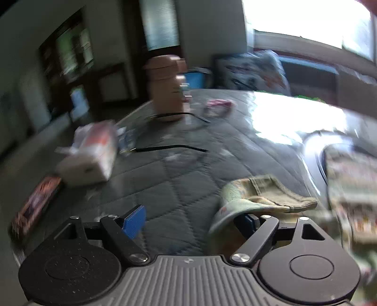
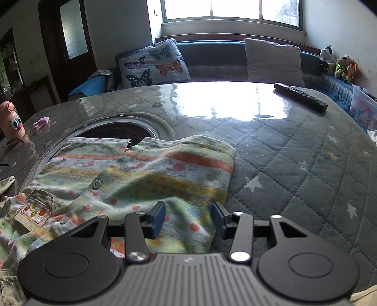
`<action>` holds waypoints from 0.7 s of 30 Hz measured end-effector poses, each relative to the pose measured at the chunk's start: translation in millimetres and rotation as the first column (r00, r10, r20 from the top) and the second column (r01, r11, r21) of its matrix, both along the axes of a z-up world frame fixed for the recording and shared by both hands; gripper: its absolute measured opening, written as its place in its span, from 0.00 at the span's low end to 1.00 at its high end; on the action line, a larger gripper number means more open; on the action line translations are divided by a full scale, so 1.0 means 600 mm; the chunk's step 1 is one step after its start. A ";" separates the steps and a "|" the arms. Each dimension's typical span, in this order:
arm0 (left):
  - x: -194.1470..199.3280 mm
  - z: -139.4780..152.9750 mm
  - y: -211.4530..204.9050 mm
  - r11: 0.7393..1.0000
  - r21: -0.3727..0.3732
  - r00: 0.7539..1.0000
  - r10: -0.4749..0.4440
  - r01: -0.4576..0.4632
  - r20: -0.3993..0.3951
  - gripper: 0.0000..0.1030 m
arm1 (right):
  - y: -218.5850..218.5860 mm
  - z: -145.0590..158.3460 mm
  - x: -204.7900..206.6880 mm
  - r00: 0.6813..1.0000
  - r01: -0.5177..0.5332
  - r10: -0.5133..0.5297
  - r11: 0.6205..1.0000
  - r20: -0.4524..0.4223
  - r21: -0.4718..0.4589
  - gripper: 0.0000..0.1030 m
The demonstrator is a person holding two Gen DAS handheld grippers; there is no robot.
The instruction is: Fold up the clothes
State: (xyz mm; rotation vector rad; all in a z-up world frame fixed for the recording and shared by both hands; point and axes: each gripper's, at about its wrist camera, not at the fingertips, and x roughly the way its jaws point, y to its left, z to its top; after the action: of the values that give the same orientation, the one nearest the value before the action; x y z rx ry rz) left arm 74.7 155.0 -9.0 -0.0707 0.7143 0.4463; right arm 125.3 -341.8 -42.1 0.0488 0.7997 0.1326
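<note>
Lying flat on the quilted table, the striped garment is seen spread out, partly over a round dark opening in the tabletop, with a button and a small pocket showing on its near side. The right gripper is held low over the garment's near right edge, its blue pads set a moderate way apart; cloth is seen between and beneath them, yet no pinch by the pads is shown. In the left wrist view, heavily blurred, the left gripper is seen with its fingers spread wide and nothing pressed between them; a fold of the garment lies draped over its right fingertip, while the other pad stands clear above bare quilting. Off to that side a white box and a pink bottle are made out on the table, with a thin black cable between. At the far right of the table a remote is laid. Beyond it, a butterfly cushion and a plain cushion are propped on a bench under the bright window, and soft toys are lined up in the corner.
</note>
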 end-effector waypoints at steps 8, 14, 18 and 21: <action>-0.032 -0.006 0.103 0.966 -0.128 0.975 0.223 -0.223 -0.017 0.84 | 0.000 -0.003 0.003 1.000 0.003 -0.003 1.000 0.001 -0.001 0.44; -0.038 -0.001 0.102 0.960 0.044 0.961 0.276 -0.275 -0.030 0.82 | -0.011 0.001 0.004 1.000 0.022 -0.022 1.000 0.008 0.015 0.43; -0.023 0.025 0.066 0.989 0.004 0.989 0.148 -0.148 -0.009 0.79 | -0.020 0.004 0.010 0.999 0.044 -0.044 0.999 0.011 0.022 0.43; 0.009 0.038 0.010 0.999 -0.029 1.000 -0.024 0.023 -0.003 0.73 | -0.030 0.004 0.019 0.998 0.065 -0.065 0.997 0.003 0.042 0.42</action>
State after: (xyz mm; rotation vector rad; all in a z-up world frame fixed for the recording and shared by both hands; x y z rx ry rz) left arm 80.1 161.1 13.6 -0.0886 0.7246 0.4138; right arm 136.9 -359.7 -39.6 0.1142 0.7905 0.0875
